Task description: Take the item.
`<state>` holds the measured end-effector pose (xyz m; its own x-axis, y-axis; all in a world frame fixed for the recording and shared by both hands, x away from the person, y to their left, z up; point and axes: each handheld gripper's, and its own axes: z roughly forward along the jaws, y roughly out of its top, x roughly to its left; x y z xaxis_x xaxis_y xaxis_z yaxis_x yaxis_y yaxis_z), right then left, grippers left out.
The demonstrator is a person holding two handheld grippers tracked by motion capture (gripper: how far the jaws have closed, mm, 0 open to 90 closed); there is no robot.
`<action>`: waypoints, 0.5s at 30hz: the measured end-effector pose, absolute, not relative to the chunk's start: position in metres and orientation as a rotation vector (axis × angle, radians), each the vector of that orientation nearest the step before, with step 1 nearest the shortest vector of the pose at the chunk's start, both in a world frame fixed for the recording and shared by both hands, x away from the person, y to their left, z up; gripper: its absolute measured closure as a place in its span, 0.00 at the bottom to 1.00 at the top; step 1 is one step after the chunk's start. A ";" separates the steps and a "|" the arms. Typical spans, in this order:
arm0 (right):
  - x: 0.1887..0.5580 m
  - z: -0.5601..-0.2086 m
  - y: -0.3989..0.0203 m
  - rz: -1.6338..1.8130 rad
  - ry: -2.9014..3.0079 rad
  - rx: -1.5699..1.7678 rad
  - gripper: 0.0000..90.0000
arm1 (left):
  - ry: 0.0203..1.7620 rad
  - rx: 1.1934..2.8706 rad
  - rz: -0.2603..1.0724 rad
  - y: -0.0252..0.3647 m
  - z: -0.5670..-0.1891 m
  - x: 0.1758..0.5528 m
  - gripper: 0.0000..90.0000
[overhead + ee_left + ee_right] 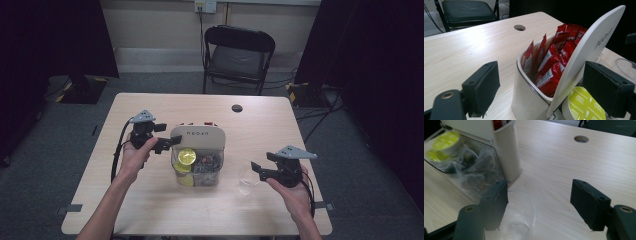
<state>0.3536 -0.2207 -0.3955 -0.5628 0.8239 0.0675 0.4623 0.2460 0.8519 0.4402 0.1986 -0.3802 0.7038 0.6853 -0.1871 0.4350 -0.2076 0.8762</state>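
My L gripper (167, 143) sits mid-table, jaws wide apart, pointing right. R gripper (257, 170) nearer me, jaws spread too, pointing left. Forearms bare.

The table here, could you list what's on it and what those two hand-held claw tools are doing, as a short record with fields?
surface: light wooden table with a round cable hole
centre item: white organiser box, its white lid raised
rear compartment: red sachets standing upright
front clear compartment: yellow-topped capsules
other item: clear plastic cup, beside the box
left gripper: open, jaws either side of the lid
right gripper: open, at the cup
background: black folding chair
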 end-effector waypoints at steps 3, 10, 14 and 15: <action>0.354 -0.390 -0.212 1.286 2.167 1.141 0.36 | 0.878 1.846 0.295 0.198 -0.380 0.440 0.16; 0.359 -0.382 -0.185 1.352 2.225 1.071 0.38 | 0.873 1.848 0.291 0.199 -0.380 0.441 0.16; 0.363 -0.377 -0.168 1.383 2.265 1.021 0.45 | 0.874 1.855 0.291 0.200 -0.380 0.441 0.16; 0.364 -0.377 -0.164 1.394 2.276 1.008 0.47 | 0.879 1.848 0.285 0.199 -0.381 0.441 0.16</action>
